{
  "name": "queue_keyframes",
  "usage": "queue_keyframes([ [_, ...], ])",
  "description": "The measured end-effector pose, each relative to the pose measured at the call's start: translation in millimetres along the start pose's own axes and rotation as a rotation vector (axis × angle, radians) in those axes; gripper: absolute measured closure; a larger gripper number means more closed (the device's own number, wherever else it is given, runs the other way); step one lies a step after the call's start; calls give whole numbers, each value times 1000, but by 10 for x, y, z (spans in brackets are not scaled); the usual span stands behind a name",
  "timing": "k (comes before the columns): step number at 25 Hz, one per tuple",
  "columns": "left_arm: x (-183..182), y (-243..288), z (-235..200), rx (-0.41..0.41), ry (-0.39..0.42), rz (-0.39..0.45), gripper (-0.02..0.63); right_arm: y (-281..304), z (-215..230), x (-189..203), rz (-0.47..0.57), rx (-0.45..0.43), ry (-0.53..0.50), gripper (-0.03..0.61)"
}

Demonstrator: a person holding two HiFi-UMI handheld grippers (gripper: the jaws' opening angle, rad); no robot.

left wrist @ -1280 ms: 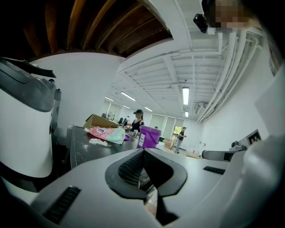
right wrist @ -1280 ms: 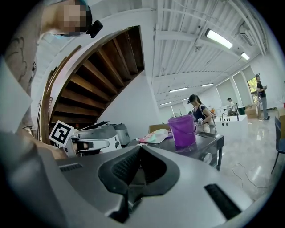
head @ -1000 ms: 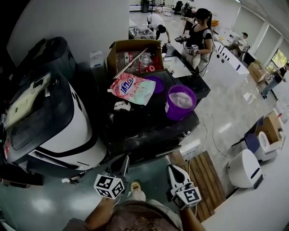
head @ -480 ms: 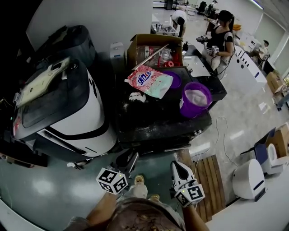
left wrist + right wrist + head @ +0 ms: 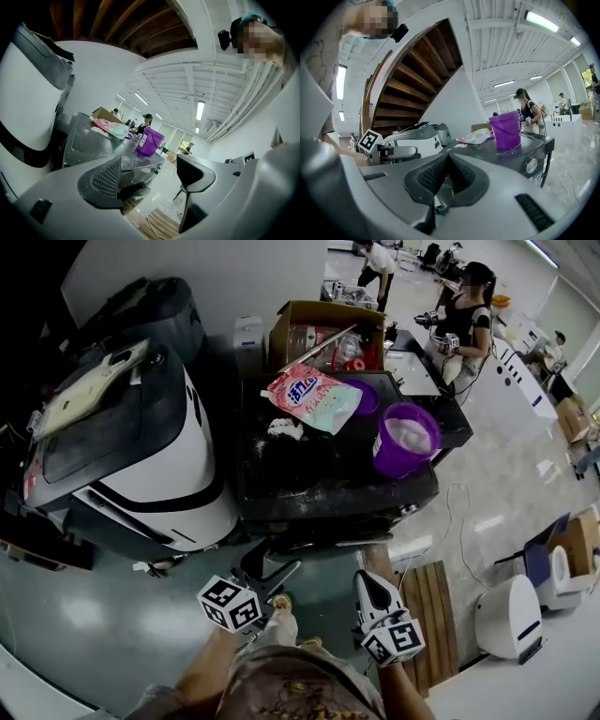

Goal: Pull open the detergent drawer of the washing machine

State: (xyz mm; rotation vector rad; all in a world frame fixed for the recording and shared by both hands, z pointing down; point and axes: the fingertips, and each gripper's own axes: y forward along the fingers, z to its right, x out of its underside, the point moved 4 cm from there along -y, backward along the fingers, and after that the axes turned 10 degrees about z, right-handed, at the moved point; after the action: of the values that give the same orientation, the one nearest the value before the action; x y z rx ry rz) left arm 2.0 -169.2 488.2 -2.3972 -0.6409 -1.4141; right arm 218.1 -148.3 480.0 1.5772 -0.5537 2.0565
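Head view: approach step. Dark washing machine (image 5: pixel 319 474) directly ahead, front panel (image 5: pixel 328 542) facing person. Detergent drawer presumably on that panel, judged not yet pulled, not clearly made out. Near panel, not touching, left gripper (image 5: pixel 272 568): jaws just been opening, now wide apart, nothing between. Beside it, right gripper (image 5: pixel 364 579): jaws pressed together, empty. Next: set left jaws on drawer lip, clamp, pull straight back.

detergent bag (image 5: pixel 312 397) print blurred, nothing legible
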Motion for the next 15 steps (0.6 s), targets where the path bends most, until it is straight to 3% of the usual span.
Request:
queue_keyframes([
  [8,403,0,-354,-66,-232,28,244,-18,-5,-10,-21,-7,-2,577],
  [15,803,86,-700,-64,-441,118,245,-79,0,28,-44,7,4,577],
])
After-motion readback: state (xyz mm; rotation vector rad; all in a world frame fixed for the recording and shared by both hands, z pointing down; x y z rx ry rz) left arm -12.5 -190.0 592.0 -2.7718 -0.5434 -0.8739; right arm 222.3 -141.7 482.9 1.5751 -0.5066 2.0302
